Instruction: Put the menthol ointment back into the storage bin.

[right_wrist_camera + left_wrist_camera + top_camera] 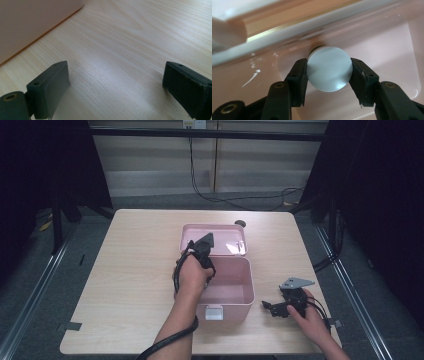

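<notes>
Currently, a round white-capped item (329, 72) is being clamped between the left gripper (329, 75) jaws and held over the open pink box (245, 292), near its far-left rim by the raised lid (235, 232). Pickup looks done; placing inside is being judged as pending. Right gripper (116, 85) is being rested on the table (135, 270), jaws apart, empty.
</notes>
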`<action>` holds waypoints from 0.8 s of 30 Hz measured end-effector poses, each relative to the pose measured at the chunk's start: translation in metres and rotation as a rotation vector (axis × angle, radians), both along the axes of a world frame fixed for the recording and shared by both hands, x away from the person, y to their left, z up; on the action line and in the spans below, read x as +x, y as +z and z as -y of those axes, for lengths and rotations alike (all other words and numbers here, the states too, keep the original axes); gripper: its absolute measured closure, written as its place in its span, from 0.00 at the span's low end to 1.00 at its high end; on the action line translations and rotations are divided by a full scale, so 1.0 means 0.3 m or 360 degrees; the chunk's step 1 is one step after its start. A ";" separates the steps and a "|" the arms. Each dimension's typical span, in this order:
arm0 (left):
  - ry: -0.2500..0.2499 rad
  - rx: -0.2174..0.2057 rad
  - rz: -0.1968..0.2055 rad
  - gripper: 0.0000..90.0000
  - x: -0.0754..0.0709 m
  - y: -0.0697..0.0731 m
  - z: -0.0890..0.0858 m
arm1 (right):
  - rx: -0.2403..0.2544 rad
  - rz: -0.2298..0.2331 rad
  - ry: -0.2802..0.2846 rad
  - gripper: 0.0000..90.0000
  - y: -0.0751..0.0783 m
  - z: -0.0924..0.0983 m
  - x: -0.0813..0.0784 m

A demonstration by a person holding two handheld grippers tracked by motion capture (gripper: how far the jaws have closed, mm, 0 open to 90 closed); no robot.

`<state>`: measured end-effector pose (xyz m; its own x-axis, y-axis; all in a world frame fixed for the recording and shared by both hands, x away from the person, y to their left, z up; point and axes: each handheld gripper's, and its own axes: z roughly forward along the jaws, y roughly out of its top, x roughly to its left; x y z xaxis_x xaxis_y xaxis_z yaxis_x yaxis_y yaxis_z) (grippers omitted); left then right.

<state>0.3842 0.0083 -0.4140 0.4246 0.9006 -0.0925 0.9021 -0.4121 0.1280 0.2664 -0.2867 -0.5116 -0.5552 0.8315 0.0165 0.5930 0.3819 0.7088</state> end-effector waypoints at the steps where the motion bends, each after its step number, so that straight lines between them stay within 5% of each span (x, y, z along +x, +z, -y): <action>1: -0.0005 0.0003 -0.0002 0.56 0.001 0.000 0.000 | 0.0000 0.0000 0.0000 0.07 0.000 0.000 0.000; 24: 0.0025 -0.0007 0.0018 0.54 0.001 0.003 -0.008 | 0.0000 0.0000 0.0000 0.07 0.000 0.000 0.000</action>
